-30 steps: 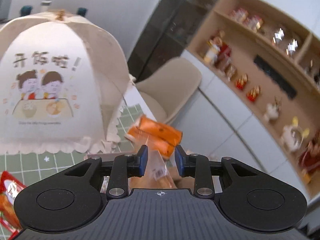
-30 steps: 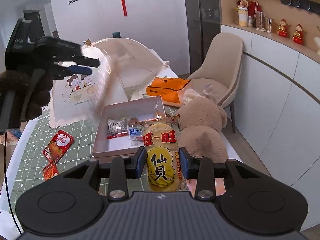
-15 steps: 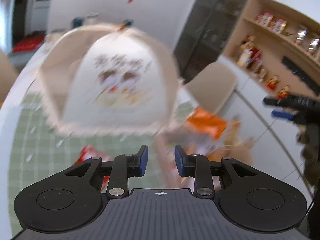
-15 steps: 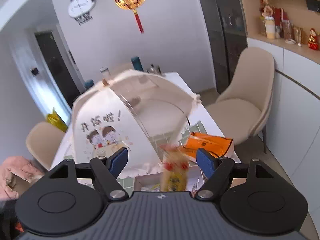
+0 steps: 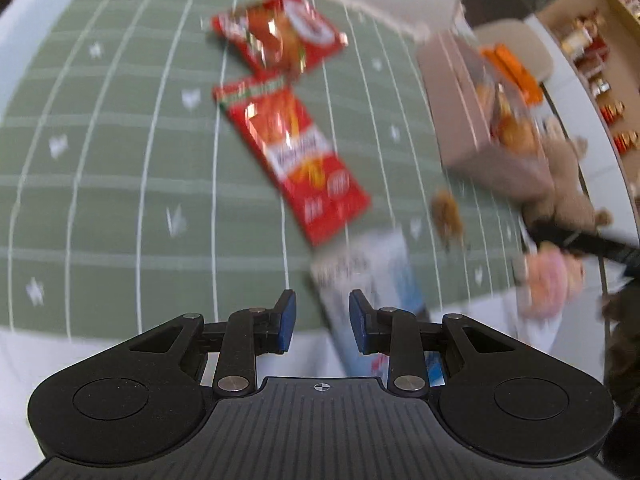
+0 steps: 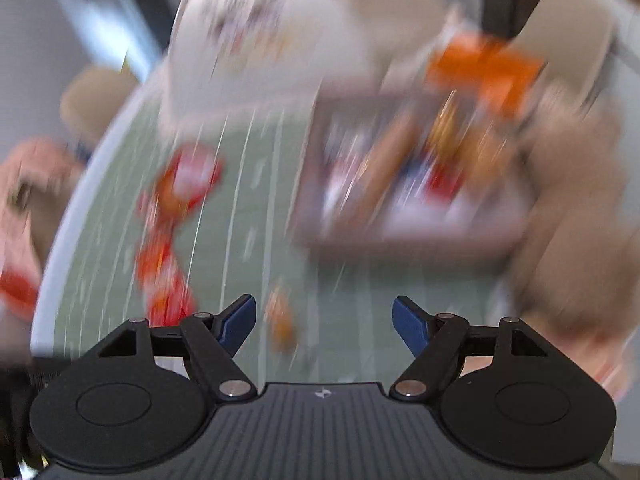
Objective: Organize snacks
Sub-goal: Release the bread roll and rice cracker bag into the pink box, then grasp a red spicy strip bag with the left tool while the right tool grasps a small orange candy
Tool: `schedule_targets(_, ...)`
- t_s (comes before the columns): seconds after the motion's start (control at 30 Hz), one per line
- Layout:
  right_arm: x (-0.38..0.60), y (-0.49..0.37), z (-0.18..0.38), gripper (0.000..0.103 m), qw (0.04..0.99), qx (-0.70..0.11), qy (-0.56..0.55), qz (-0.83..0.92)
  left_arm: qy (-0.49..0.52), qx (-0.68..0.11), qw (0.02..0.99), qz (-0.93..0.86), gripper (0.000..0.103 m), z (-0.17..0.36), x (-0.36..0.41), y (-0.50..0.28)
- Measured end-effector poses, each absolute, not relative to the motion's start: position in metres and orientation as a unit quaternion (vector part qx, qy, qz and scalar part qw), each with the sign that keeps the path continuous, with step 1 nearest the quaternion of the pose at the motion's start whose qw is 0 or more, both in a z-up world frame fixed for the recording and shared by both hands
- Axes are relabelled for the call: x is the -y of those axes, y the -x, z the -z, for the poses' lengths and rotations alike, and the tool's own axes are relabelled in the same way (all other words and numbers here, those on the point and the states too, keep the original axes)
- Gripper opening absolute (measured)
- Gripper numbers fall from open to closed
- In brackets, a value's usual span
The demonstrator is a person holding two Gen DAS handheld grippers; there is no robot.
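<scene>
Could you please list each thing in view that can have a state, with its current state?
Left claw: slightly open, holding nothing.
Right claw: wide open, holding nothing.
Long red snack packet: flat on the green tablecloth.
Square red snack packet: flat on the cloth.
White-and-blue packet: lying on the cloth before the left claw.
Box: open, snacks inside.

The left gripper (image 5: 322,322) hovers above the green checked tablecloth (image 5: 100,160), tilted down toward it, its blue-padded jaws a narrow gap apart with nothing between them. The right gripper (image 6: 324,320) also hangs over the tablecloth, jaws spread wide and empty; its view is heavily blurred.
</scene>
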State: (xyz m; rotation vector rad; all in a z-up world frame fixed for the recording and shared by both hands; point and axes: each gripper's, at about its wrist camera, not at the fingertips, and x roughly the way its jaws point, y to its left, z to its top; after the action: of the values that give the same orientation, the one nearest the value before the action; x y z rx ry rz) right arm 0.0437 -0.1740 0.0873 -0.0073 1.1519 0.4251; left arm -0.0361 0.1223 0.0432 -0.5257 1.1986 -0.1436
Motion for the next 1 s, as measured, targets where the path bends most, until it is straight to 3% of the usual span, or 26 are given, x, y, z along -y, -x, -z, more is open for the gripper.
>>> schedule_targets(0.33,0.133,0.007,-0.050,0.076,0.803,-0.557,0.033,-0.211,0.262,-0.543,0.794,0.079,0.033,-0.037,-0.107,0.029)
schedule_targets(0.6,0.153,0.013,-0.056,0.076,0.824,-0.541,0.024,-0.165,0.265,-0.483,0.829,-0.093,0.033,-0.042,-0.129,-0.024)
schedule_targets(1.0,0.190,0.032,-0.039,0.076,0.818,-0.561,0.000,-0.124,0.056,-0.505,0.860,-0.049,0.052,-0.037,-0.055,-0.086)
